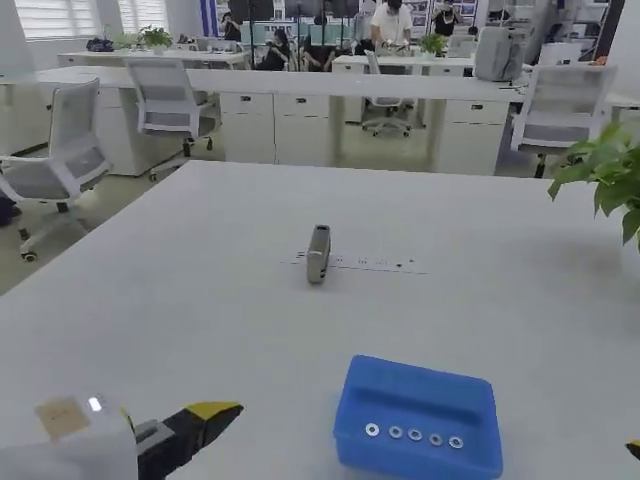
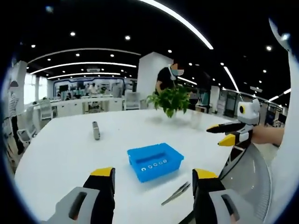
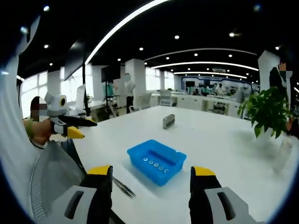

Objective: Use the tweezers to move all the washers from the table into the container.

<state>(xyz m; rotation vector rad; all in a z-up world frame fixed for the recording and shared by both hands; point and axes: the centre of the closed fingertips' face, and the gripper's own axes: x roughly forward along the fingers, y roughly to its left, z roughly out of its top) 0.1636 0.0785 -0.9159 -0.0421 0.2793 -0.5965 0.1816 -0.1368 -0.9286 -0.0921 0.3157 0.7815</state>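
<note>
1. Head view looked down on a white table [image 1: 200, 300] with a blue container [image 1: 418, 415] on its near side.
2. Five washers [image 1: 414, 434] lay in a row on the container's floor, close to its near wall.
3. The tweezers [image 2: 176, 193] lay flat on the table near the container, on the person's side of it, touching neither gripper.
4. Own view of the left gripper [image 2: 154, 175] showed its yellow-tipped jaws wide apart and holding nothing, raised above the table short of the container.
5. Own view of the right gripper [image 3: 152, 171] showed its jaws likewise spread and empty, pointed toward the container.
6. A small grey block [image 1: 318, 254] stood mid-table, well beyond the container.
7. A green plant [image 1: 605, 175] leaned in at the table's right side.
</note>
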